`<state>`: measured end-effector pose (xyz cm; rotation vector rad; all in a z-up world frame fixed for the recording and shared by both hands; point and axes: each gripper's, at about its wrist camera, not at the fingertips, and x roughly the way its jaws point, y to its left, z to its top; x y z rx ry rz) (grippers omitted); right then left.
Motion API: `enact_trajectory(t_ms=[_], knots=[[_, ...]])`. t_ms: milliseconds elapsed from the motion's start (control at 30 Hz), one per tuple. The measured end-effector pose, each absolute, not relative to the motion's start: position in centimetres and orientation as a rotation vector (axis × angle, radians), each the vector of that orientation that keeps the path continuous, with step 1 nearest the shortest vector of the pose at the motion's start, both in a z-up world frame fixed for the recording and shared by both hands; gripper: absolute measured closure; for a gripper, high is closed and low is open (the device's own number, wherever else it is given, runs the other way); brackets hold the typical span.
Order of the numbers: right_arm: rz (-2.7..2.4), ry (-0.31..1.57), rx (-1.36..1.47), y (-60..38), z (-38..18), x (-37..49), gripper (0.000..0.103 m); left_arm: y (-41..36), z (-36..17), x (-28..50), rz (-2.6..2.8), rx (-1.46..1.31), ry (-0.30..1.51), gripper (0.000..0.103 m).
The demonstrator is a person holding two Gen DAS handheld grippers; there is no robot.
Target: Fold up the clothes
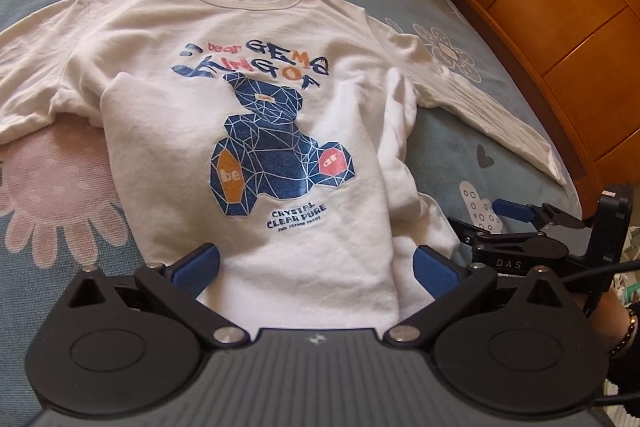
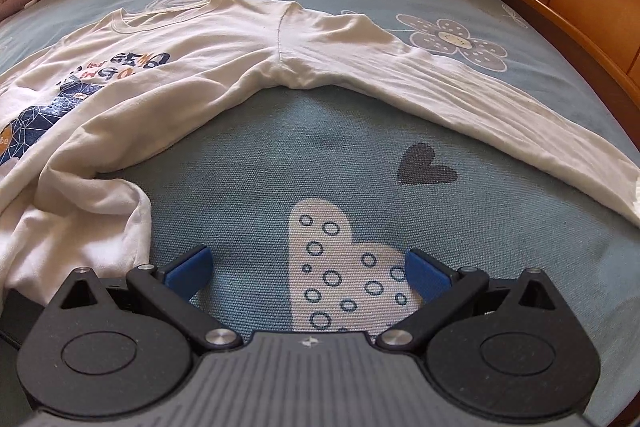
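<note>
I read both jaws as spread apart and empty. My left gripper (image 1: 316,267) sits over the near hem of the white sweatshirt (image 1: 248,75), which lies face up on the blue bedsheet (image 2: 320,155). My right gripper (image 2: 308,267) sits over bare sheet, right of the hem, near the right sleeve (image 2: 460,87).

Left gripper (image 1: 316,267) and right gripper (image 2: 308,269) both low, level, fingers (image 1: 198,265) spread wide, empty.
</note>
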<state>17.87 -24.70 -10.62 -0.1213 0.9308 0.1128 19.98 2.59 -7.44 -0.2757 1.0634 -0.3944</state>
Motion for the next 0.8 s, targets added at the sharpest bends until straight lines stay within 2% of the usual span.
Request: enact_trajectory(t_ms=[400,567,800], knots=[[0.106,0.856,-0.098,-25.0,-11.0,16.9,0.000,1.5,-7.6,16.4,-0.358,-0.169,0.882,0.001],[0.157,0.859,0.023,-27.0,-9.2,14.1,0.000,1.6,-3.4,11.3,-0.325,-0.177,0.797,0.001],[0.239,0.750,0.186,-27.8,-4.0,6.9,0.000,2.2,0.9,5.1,-0.273,-0.208,0.721,0.001]])
